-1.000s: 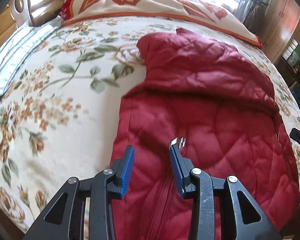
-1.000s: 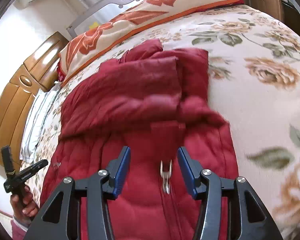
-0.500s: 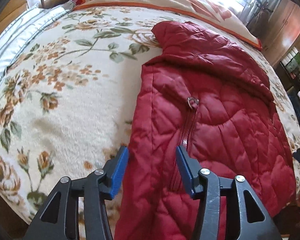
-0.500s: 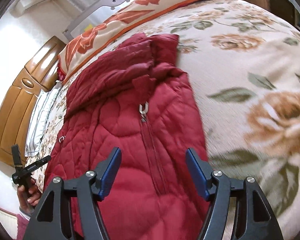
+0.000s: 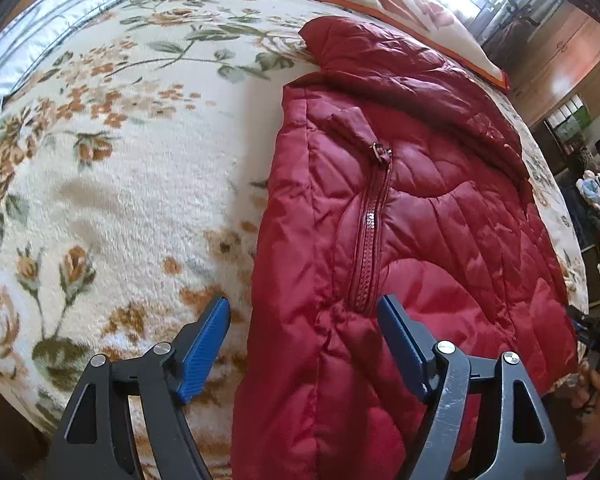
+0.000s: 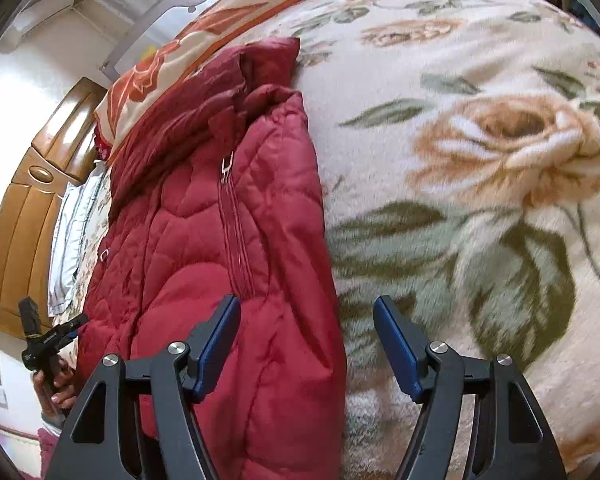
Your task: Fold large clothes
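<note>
Left tool [image 5: 304, 318] is hovering with fingers apart over the red quilted jacket's [image 5: 412, 216] left edge; right tool [image 6: 306, 318] is likewise spread, straddling its right edge. No legible writing. Jacket is lying zipped on the floral bed blanket [image 6: 480, 160].

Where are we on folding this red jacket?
Done: the red jacket lies on the floral blanket as a narrow strip, upper part folded over. In hand: nothing; left gripper and right gripper both open over its long edges. Left: folding the strip crosswise, judging by its length.
</note>
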Motion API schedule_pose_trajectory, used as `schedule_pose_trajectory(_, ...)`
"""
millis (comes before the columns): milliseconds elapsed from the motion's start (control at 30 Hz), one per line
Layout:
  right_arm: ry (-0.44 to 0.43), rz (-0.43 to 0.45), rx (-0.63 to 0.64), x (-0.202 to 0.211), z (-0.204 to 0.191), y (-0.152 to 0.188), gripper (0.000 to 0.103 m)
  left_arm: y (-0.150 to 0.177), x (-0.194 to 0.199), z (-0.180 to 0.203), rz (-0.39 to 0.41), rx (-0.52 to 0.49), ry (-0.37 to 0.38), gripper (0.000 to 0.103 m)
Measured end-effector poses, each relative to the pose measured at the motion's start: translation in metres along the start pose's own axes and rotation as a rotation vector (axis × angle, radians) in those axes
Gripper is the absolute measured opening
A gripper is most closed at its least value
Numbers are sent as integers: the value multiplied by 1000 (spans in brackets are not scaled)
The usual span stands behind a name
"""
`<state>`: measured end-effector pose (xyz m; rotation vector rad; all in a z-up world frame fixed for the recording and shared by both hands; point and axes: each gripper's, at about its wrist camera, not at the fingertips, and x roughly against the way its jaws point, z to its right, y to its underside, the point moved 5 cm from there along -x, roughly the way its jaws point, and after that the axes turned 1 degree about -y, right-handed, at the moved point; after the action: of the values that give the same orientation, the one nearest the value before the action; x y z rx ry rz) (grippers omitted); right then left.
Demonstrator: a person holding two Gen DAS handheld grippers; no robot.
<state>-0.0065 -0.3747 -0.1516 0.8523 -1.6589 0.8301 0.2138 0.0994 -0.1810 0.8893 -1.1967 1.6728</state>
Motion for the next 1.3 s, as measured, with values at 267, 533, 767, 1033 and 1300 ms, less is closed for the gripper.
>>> schedule_pose_trajectory(267, -41, -52, 11, -9, -8, 20, 71, 13, -5, -7, -28, 8, 32, 78)
schedule_pose_trajectory(533, -72, -58, 3, -7, -8, 26, 71, 25, -10, -5, -55, 9, 91, 78)
schedule_pose_trajectory(767, -152, -122, 49, -12, -14, 42, 72, 34, -17, 4, -94, -33, 156, 79)
schedule_pose_trajectory(1033, -247, -182, 56, -21, -16, 44, 69, 38, -30, 22, -117, -97, 202, 75)
schedule_pose_trajectory(1300, -337, -175, 60, -21, -24, 53, 30, 41, -18, 43, -56, -166, 217, 21)
